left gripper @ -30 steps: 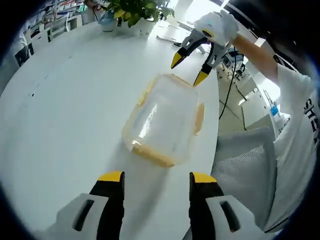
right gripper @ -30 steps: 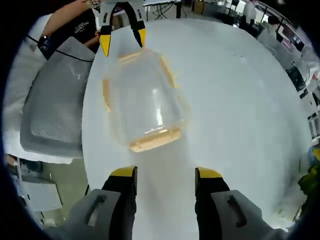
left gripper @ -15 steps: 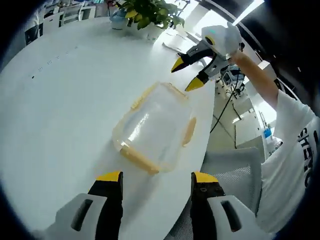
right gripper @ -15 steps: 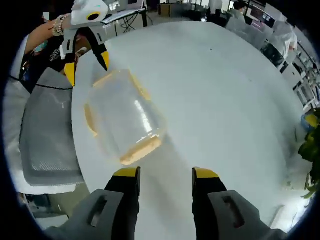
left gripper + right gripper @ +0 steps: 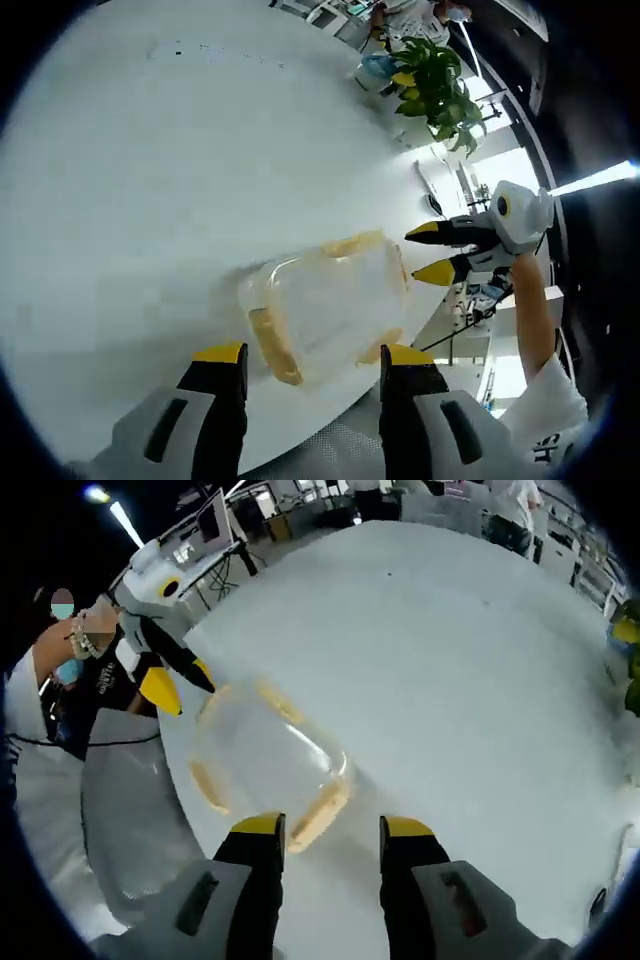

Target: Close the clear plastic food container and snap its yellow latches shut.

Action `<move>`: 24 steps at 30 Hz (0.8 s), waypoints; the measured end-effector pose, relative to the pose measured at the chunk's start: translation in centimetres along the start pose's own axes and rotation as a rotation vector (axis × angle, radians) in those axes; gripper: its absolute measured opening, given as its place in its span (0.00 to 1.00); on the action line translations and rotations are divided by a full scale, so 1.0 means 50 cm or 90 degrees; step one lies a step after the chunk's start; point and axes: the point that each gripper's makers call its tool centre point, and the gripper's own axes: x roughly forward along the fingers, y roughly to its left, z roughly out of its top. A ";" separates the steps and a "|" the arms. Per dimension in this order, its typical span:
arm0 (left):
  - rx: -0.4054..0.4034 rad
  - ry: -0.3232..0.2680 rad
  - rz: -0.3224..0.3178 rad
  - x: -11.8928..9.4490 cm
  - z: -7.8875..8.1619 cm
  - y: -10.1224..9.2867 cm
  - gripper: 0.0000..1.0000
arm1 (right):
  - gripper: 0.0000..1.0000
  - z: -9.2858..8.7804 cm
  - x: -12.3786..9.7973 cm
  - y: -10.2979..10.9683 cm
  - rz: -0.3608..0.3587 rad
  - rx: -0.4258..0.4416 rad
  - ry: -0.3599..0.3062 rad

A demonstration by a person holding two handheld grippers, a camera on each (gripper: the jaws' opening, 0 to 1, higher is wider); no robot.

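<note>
The clear container point(image 5: 325, 305) with yellow latches point(image 5: 273, 346) is sitting lid-on near the edge of the white table point(image 5: 130, 180). Both the left gripper point(image 5: 312, 358) and right gripper point(image 5: 326, 830) are hovering beside it, jaws apart, gripping nothing (shirt lettering unreadable). A potted plant point(image 5: 432, 88) is standing well beyond the container.

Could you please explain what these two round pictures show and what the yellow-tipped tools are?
A person holds a hand-held gripper in each hand, and a camera rides on each one. The left gripper view looks along the left hand-held gripper; the right gripper view looks along the right hand-held gripper. Each also appears in the other's picture. Both are open and hold nothing. On the white table sits a clear food container with yellow latches, between the two tools. A potted plant stands farther off.
</note>
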 end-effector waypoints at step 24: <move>-0.072 0.021 0.017 0.024 -0.009 -0.014 0.47 | 0.34 -0.013 0.035 0.016 0.050 0.177 -0.006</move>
